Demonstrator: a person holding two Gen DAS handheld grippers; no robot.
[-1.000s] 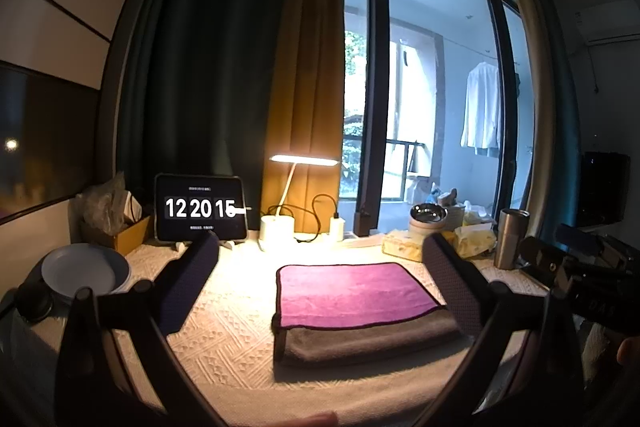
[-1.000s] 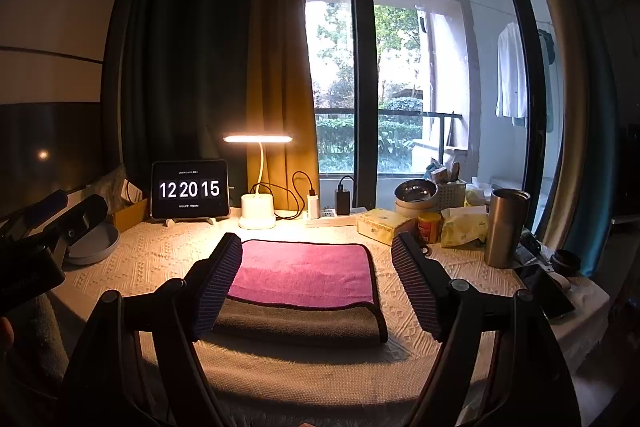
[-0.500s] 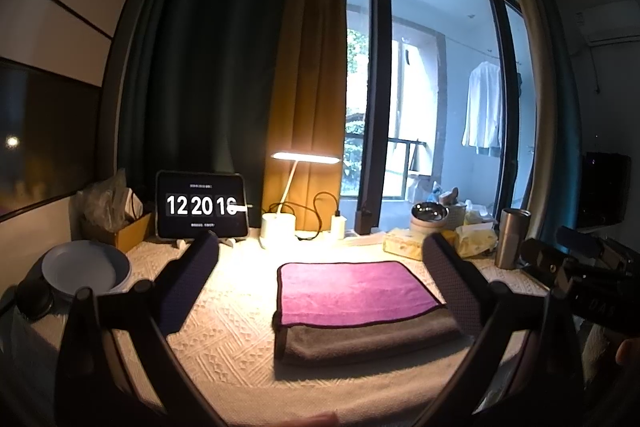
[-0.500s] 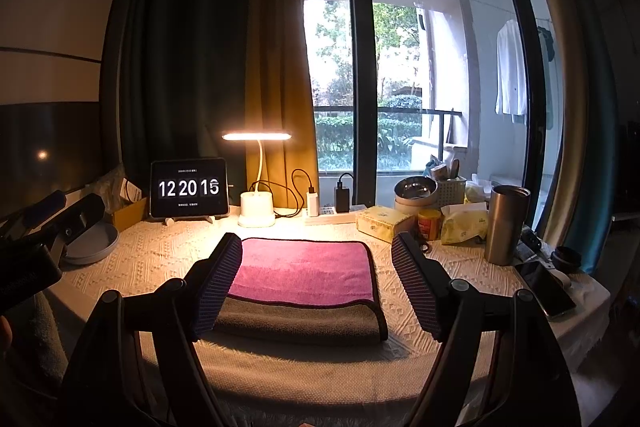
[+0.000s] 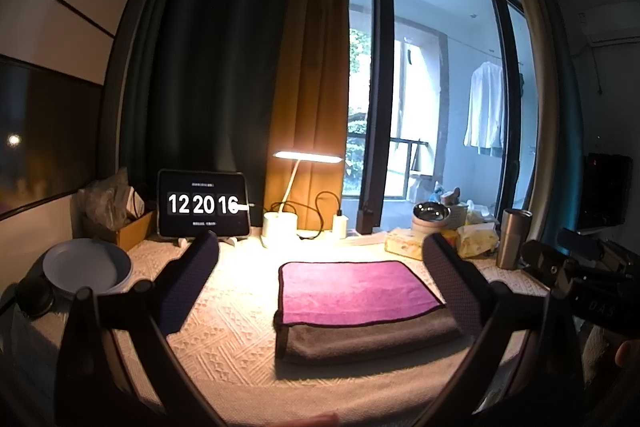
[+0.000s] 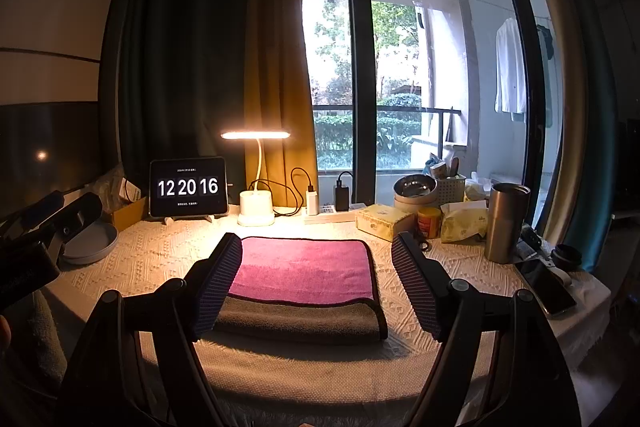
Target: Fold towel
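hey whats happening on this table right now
A person holds a two-finger gripper in each hand over a table to fold a towel. The towel lies flat in front of the lamp and clock screen, already doubled over, pink side up with a grey layer showing along the near edge. The left gripper and right gripper are both open, above the cloth and holding nothing.

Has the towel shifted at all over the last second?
No. The towel lies in the same spot, its far edge just in front of the lamp base as before, with both grippers open and off it.
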